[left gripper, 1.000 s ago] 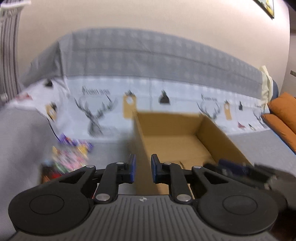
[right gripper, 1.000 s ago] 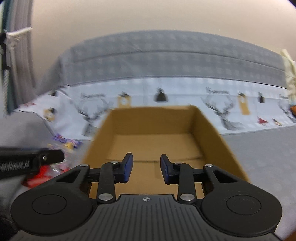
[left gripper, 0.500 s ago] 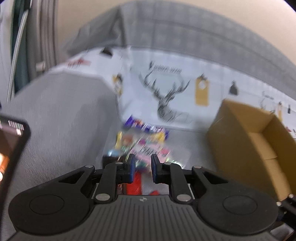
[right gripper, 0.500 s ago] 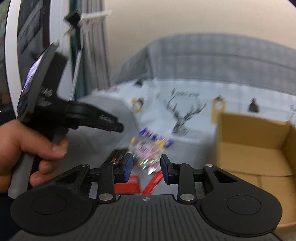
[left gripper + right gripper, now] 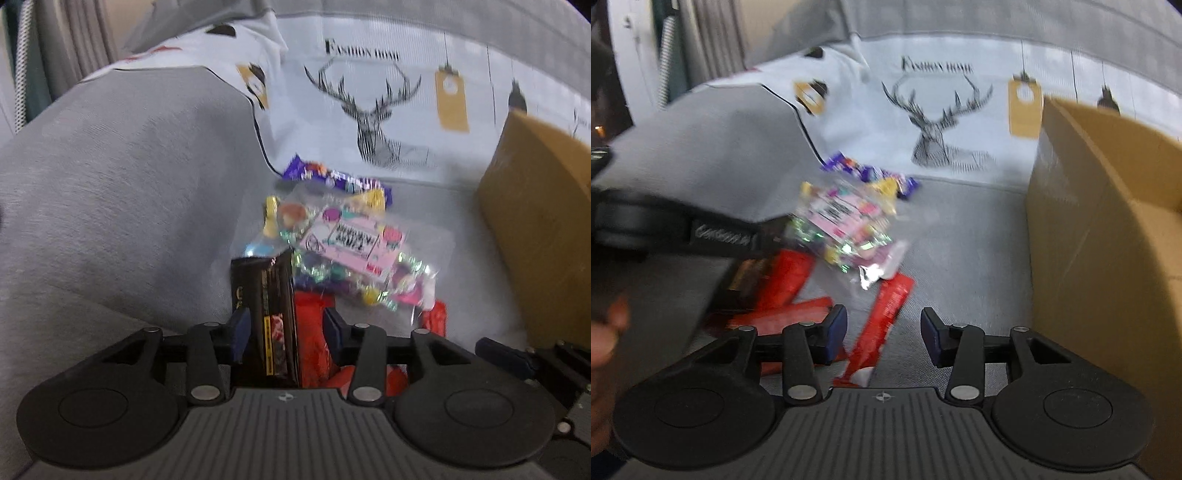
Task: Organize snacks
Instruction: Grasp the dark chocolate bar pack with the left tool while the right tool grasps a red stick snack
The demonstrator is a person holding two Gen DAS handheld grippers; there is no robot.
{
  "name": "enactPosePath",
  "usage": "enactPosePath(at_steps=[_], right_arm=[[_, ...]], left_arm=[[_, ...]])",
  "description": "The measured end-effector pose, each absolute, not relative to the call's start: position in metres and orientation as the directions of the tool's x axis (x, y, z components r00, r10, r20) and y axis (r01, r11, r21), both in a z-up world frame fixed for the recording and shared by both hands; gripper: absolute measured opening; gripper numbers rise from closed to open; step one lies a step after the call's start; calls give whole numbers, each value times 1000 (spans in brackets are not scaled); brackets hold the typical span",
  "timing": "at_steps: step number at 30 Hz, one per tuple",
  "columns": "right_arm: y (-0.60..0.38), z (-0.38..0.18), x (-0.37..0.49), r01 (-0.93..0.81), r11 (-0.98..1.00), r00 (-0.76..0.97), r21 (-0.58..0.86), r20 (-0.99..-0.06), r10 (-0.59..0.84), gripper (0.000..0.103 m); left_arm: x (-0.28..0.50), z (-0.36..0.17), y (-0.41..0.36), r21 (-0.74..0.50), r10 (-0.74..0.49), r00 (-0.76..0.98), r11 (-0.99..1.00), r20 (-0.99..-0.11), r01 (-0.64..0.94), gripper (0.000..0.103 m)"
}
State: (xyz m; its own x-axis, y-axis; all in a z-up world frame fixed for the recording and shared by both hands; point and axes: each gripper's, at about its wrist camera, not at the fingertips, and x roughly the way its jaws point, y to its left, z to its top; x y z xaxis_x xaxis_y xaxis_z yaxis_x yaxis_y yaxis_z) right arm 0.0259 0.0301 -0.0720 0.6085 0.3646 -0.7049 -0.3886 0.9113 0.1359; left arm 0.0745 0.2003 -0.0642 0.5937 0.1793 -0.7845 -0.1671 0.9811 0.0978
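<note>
Cover print behind the snack pile reads roughly "Fashion home" above a deer head; packet labels too blurred to read. Pile lies on grey sofa seat, left of cardboard box. Versus a second ago: both views swung from box to pile. Left tongs and right tongs have just been opening, nothing gripped; black packet between the left jaws.
</note>
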Motion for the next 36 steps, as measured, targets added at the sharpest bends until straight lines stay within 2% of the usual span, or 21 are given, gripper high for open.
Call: enactPosePath(at_steps=[4,5,6,7,8,9,10,14,20,24,25,29,33,36], right_arm=[[31,-91,25,-404,906,581,127,-729,361,46],[34,-91,23,-415,904,595,102,-721,355,37],[36,-91,21,-431,898,600,84,-717,355,25],[37,-90,20,-444,893,599,80,-714,362,21],[36,-89,20,-445,892,600,85,-711,367,16],[33,-86,19,-442,893,603,87,-708,368,14],[30,-83,17,-442,893,611,84,-700,369,14],[16,-66,5,-439,894,625,92,-683,377,13],[1,-39,-32,-510,851,588,122,-673,449,13],[-12,-25,-58,-553,824,576,122,-659,484,13],[-15,-24,-63,-554,823,574,126,-658,487,13],[-33,-35,-82,-551,825,575,130,-657,487,13],[-41,-52,-77,-504,848,552,167,-692,464,14],[-37,-61,-69,-508,847,545,156,-704,456,18]], left_arm=[[81,-76,200,137,206,555,977,-806,-165,48],[81,-76,200,139,208,553,977,-807,-165,44],[80,-76,201,145,214,553,975,-805,-166,40],[79,-76,202,157,228,553,972,-801,-172,29],[78,-75,204,158,232,555,971,-799,-178,26],[76,-72,208,133,216,558,974,-801,-185,24],[73,-69,211,115,205,565,975,-800,-191,16],[58,-51,213,55,170,608,978,-775,-203,7],[37,-26,216,-164,-16,675,974,-738,-157,4],[33,-23,218,-406,-253,661,910,-706,-85,4],[33,-23,217,-436,-292,646,897,-705,-70,4],[38,-34,210,-486,-383,535,872,-753,-60,4],[47,-45,203,-327,-240,463,938,-853,-117,4],[47,-42,198,-347,-268,460,933,-846,-93,8]])
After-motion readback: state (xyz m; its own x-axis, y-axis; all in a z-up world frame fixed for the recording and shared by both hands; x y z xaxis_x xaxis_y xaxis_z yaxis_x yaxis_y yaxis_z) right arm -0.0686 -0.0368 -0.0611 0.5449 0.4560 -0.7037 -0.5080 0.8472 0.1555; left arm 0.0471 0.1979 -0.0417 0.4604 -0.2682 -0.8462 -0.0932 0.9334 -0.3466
